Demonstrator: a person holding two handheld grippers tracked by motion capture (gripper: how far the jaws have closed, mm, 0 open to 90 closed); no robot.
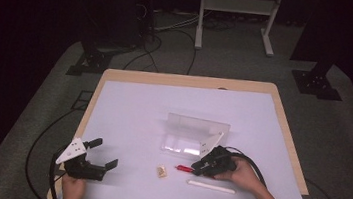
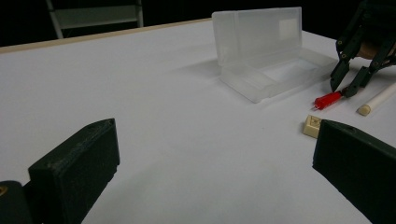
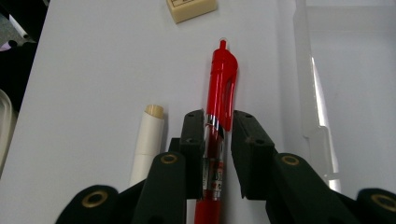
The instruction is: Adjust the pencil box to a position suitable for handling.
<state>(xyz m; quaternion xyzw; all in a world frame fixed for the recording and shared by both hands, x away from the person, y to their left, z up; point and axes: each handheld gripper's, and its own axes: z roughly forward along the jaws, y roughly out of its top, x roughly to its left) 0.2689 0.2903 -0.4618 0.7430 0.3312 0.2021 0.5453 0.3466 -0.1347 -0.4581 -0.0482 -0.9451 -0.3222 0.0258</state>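
At the near left corner of the white table (image 1: 128, 104), I keep my left gripper (image 1: 100, 156) idle, its jaws spread wide and holding nothing, parked well apart from the work so the middle stays free. In the left gripper view those two jaws frame the whole scene, a useful second look at the pick. Moving right, a small beige eraser (image 1: 162, 171) lies near the front edge, just left of the red pen (image 1: 183, 169), with a white stick (image 1: 211, 186) lying flat a little nearer to me. The pen rests on the table near the front of the clear plastic case (image 1: 195, 134), whose lid stands open and upright at the far side, ready, I judge, to take the items. At the right, my right gripper (image 3: 218, 135) has its jaws narrowed around the pen's barrel, one on each side, gripping low behind the clip so the capped end points away. I cannot tell whether the pen has left the surface.
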